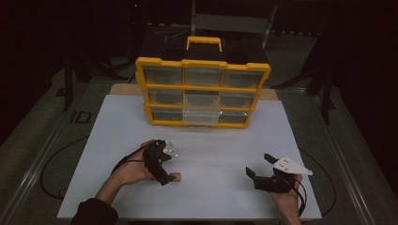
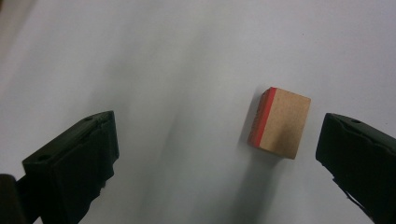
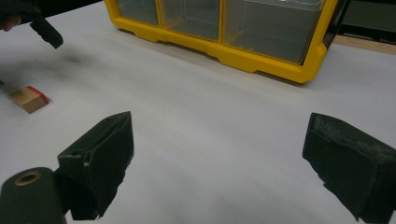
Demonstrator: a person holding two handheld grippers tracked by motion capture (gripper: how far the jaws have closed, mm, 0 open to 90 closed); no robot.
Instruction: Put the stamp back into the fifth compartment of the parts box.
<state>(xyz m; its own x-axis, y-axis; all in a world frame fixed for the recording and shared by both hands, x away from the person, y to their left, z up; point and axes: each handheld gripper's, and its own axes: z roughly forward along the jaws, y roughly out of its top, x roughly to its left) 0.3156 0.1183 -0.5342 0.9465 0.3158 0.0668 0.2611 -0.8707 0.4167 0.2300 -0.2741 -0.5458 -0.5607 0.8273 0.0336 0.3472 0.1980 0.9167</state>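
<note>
A small wooden block (image 2: 280, 123) with one red face lies flat on the white board. My left gripper (image 2: 219, 133) hovers over it with its jaws wide open; the block sits close to the right jaw, apart from both. From above, the block (image 1: 176, 177) lies just right of the left gripper (image 1: 163, 165), near the board's front edge. The right gripper (image 1: 259, 165) rests low at the front right, open and holding nothing. Its own view has the right gripper (image 3: 219, 140) facing bare board, with the block (image 3: 29, 99) far left under the other gripper's jaw.
A yellow drawer organizer (image 1: 202, 89) with clear drawers and a top handle stands at the back of the white board (image 1: 117, 131). Its bottom middle drawer (image 1: 201, 116) looks paler and slightly forward. Dark floor and stands surround the table.
</note>
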